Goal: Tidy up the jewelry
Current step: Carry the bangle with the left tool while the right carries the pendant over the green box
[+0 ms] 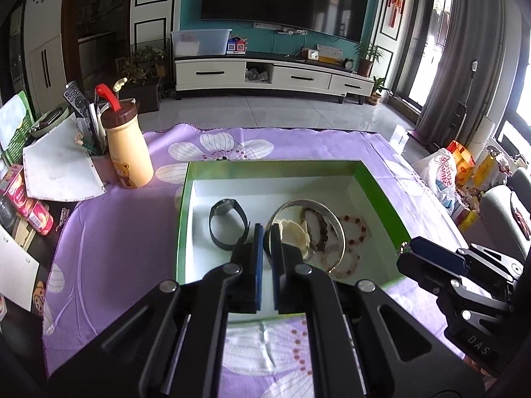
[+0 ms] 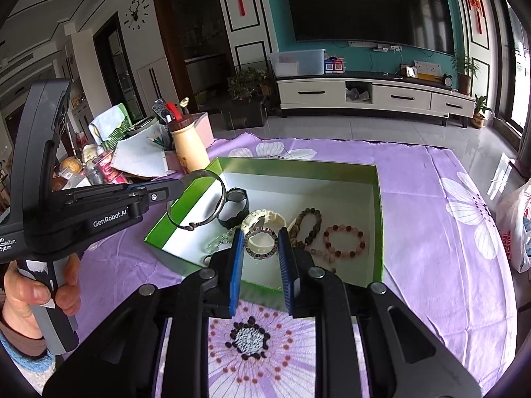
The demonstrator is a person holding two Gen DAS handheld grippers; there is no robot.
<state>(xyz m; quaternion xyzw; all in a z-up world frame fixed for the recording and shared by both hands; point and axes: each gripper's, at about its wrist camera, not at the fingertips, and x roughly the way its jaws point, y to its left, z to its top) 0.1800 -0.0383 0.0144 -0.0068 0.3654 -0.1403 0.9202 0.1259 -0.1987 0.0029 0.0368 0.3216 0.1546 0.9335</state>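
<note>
A green box (image 1: 184,199) with a white inside lies on the purple flowered cloth. It holds a black watch (image 1: 229,225), a cream strap piece (image 1: 293,233) and several bead bracelets (image 2: 345,238). My left gripper (image 1: 267,229) is shut on a thin silver bangle (image 1: 333,219). In the right wrist view this left gripper (image 2: 181,187) hangs the bangle (image 2: 195,199) over the box's left wall. My right gripper (image 2: 260,252) hovers at the box's near edge. Its blue pads (image 2: 236,258) close on a small round piece with a dark sparkling rim (image 2: 259,243).
A cream bottle with a brown lid (image 1: 127,152), a pen holder with a remote (image 1: 78,99), papers and cans crowd the table's left end. A white plastic bag (image 1: 438,172) sits off to the right. A hand (image 2: 33,292) grips the left tool's handle.
</note>
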